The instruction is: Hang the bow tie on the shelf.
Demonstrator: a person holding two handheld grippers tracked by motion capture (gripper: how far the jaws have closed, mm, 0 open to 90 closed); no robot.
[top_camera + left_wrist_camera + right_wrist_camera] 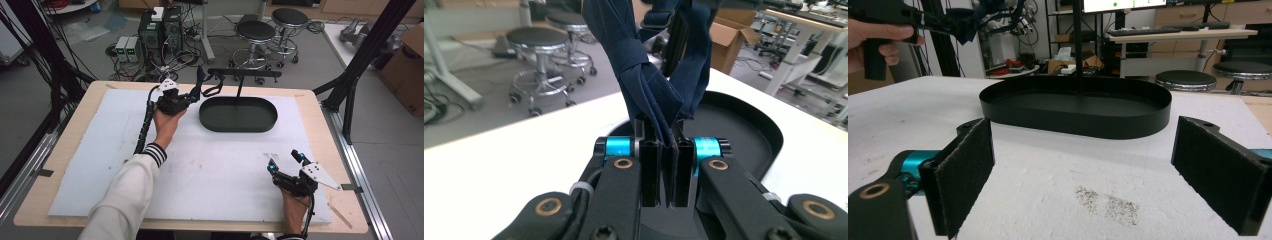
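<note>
A dark blue cloth strap [649, 90] hangs from the left end of the crossbar of a black stand [243, 73], looped and folded, just beyond the left rim of the oval tray. Its lower fold is pinched between the pads of the left gripper [664, 150], whose jaws are drawn almost together with only the layers of fabric between them. In the high view this gripper [197, 92] reaches toward the stand from the left, held above the white mat [100, 145].

The black oval tray [238, 114] forms the base of the stand, its thin post rising from the middle. Its floor is bare in the right gripper view [1075, 107].

The right gripper [285, 161] rests low over the mat near the front right corner, well apart from the tray. Its jaws stand wide, with nothing between the pads [965, 170] but the stained mat surface.
</note>
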